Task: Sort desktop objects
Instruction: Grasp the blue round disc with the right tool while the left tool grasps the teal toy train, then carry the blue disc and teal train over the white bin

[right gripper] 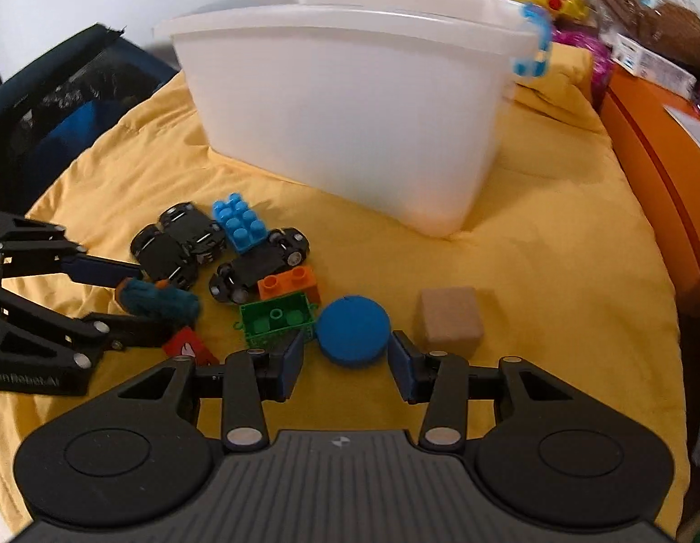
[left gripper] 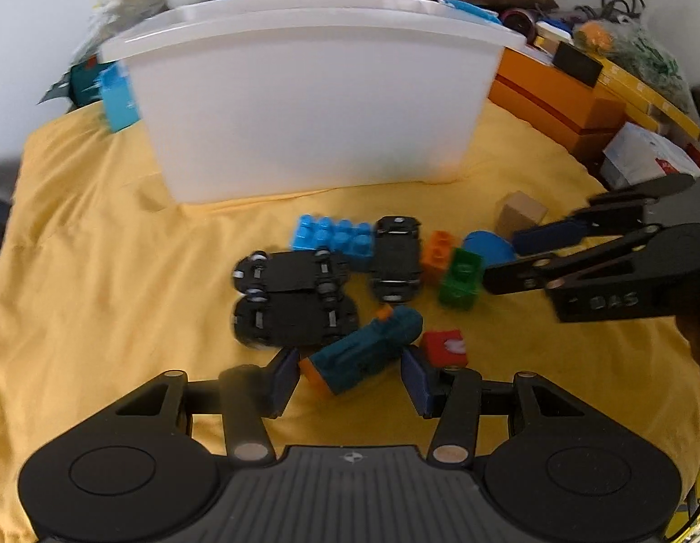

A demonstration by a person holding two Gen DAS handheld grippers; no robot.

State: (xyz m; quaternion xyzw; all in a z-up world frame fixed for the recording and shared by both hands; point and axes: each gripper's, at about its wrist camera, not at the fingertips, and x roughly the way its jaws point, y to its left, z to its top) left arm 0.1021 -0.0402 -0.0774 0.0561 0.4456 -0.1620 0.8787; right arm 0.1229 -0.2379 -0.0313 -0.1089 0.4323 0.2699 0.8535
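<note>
My left gripper (left gripper: 350, 373) is open low over the yellow cloth, its fingers on either side of a teal toy with orange ends (left gripper: 363, 346) that lies slantwise between them. My right gripper (right gripper: 347, 362) is open too, and a flat blue disc (right gripper: 352, 330) sits just ahead between its fingertips. Around them lie three upturned black toy cars (left gripper: 291, 289), a blue brick (left gripper: 334, 240), an orange brick (right gripper: 289, 287), a green brick (right gripper: 277, 319), a red block (left gripper: 445, 346) and a wooden cube (right gripper: 449, 319). The large white bin (left gripper: 304, 104) stands behind the pile.
The yellow cloth (left gripper: 101, 271) covers the surface. Orange boxes (left gripper: 558, 95) and piled clutter stand at the right and behind the bin. A dark chair (right gripper: 55, 104) is off the left edge. In the left wrist view my right gripper (left gripper: 508, 258) reaches in from the right.
</note>
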